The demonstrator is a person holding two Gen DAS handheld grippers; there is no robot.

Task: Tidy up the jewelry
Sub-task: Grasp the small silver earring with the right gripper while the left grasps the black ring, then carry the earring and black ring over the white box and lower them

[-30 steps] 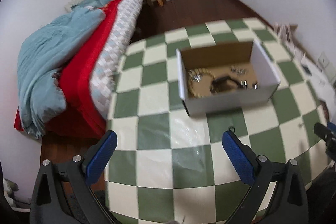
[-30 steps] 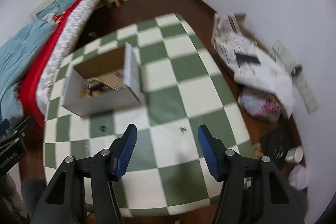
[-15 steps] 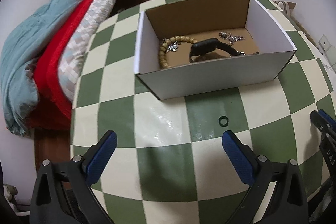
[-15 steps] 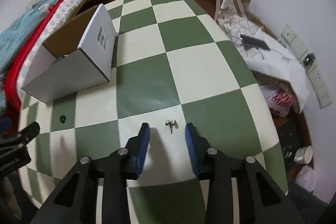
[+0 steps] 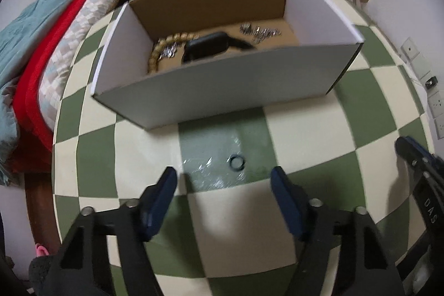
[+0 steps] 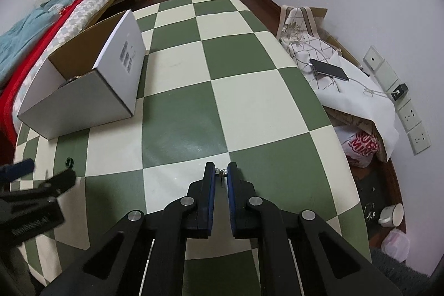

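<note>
A white cardboard box (image 5: 222, 82) stands on the green and cream checkered table (image 5: 319, 135). It holds a wooden bead bracelet (image 5: 155, 52), a black watch (image 5: 213, 46) and silver pieces (image 5: 258, 31). A small dark ring (image 5: 236, 162) lies on the table just ahead of my open left gripper (image 5: 224, 182). My right gripper (image 6: 221, 171) is shut on a small silver earring (image 6: 221, 171) at table level. The box (image 6: 80, 99) and the ring (image 6: 68, 162) also show in the right wrist view.
A bed with red and blue-grey bedding (image 5: 41, 46) runs along the table's left side. Right of the table lie cloth-covered things with a phone (image 6: 328, 70) on top, bags and a cup (image 6: 394, 214) on the floor. The left gripper's fingers (image 6: 16, 171) show at the left edge.
My left gripper moved forward and down toward the ring and narrowed somewhat. My right gripper went down over the earring and closed on it.
</note>
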